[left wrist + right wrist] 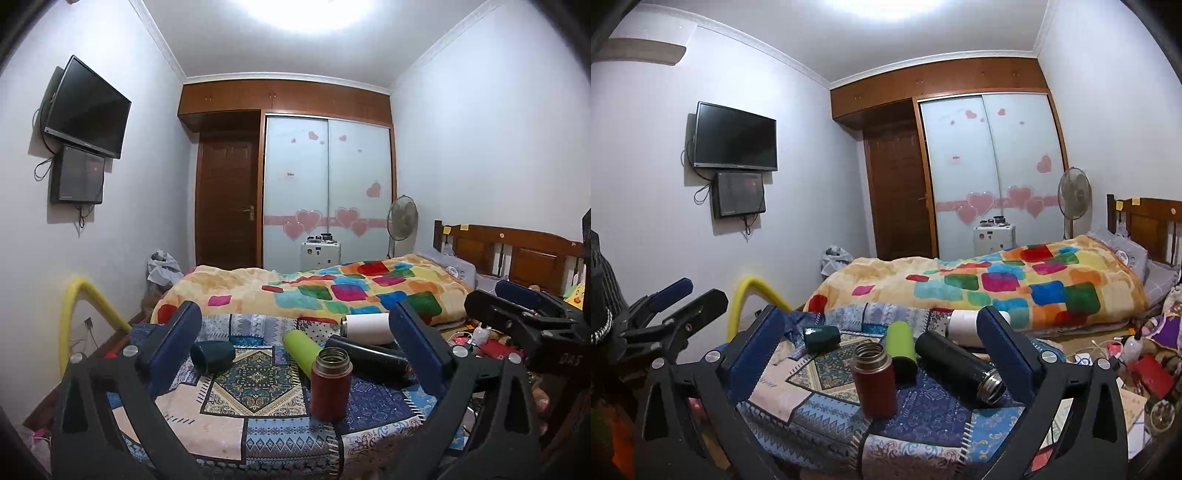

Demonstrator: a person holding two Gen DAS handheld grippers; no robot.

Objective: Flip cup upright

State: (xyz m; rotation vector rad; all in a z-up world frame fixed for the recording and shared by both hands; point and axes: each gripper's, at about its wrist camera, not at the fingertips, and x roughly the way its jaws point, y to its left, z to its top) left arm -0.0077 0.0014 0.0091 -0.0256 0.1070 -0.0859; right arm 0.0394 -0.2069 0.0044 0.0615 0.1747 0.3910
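Observation:
A red cup (pixel 330 384) (pixel 874 380) stands upright, mouth open, on a patterned cloth table (pixel 236 391) (pixel 812 373). Around it lie on their sides a dark green cup (pixel 212 355) (pixel 820 336), a lime green cup (pixel 301 349) (pixel 902 349), a black flask (pixel 369 360) (pixel 960 363) and a white flask (pixel 365 325) (pixel 962 325). My left gripper (pixel 299 354) is open, empty, its blue pads (pixel 173 347) wide apart in front of the cups. My right gripper (pixel 877 354) is open and empty too, short of the red cup.
A bed with a colourful blanket (pixel 332 288) (pixel 997 284) lies behind the table. A yellow padded rail (pixel 88 295) (pixel 757 291) is at the left. Clutter covers the floor at the right (pixel 1137 354). The right gripper shows at the right edge of the left wrist view (pixel 524 317).

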